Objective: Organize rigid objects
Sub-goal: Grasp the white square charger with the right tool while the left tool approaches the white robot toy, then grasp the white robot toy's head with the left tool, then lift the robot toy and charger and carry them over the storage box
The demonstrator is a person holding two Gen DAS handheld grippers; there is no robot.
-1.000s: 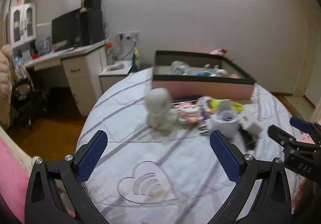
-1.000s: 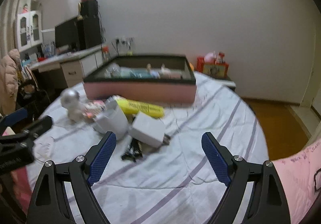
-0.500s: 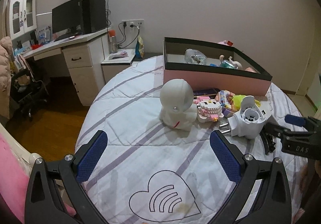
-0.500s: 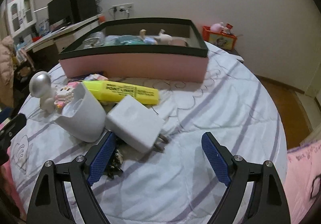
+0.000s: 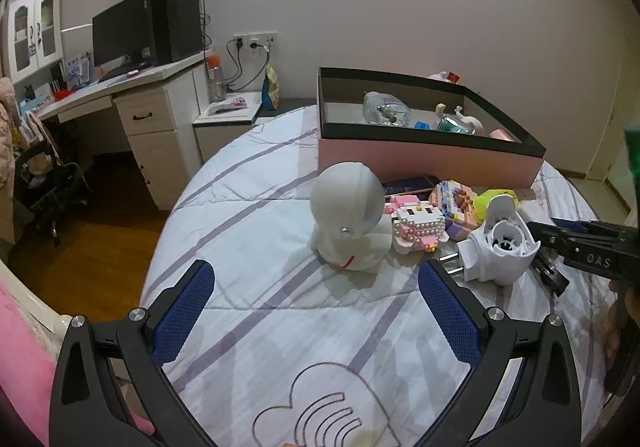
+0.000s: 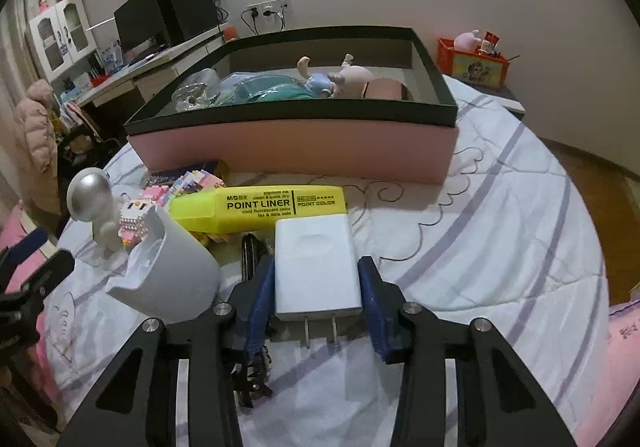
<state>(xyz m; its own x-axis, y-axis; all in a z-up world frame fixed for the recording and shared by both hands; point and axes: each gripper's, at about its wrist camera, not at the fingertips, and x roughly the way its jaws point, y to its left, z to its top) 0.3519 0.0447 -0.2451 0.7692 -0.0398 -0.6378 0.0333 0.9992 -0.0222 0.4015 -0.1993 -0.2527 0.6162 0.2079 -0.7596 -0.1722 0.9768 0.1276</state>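
Figurine (image 5: 348, 223), round-headed and white, stood farthest left of the pink box (image 6: 304, 149) in the clutter on your striped bedspread (image 5: 256, 223), with your left gripper (image 5: 316, 307) hovering short of it, jaws spread wide and holding nothing. Just right of the figurine sat the pink brick toy (image 5: 418, 227), then the white plug-in device (image 6: 168, 275) tipped on its side. In front of the box lay the yellow highlighter (image 6: 260, 207), parallel to its pink wall and near it. Nearer you than the highlighter, and touching it, lay the white charger (image 6: 316, 267), prongs pointing back toward you; your right gripper (image 6: 318, 303) had its blue pads (image 6: 260, 303) pressed against both of the charger's sides, clamped on it while it rested on the bedspread.
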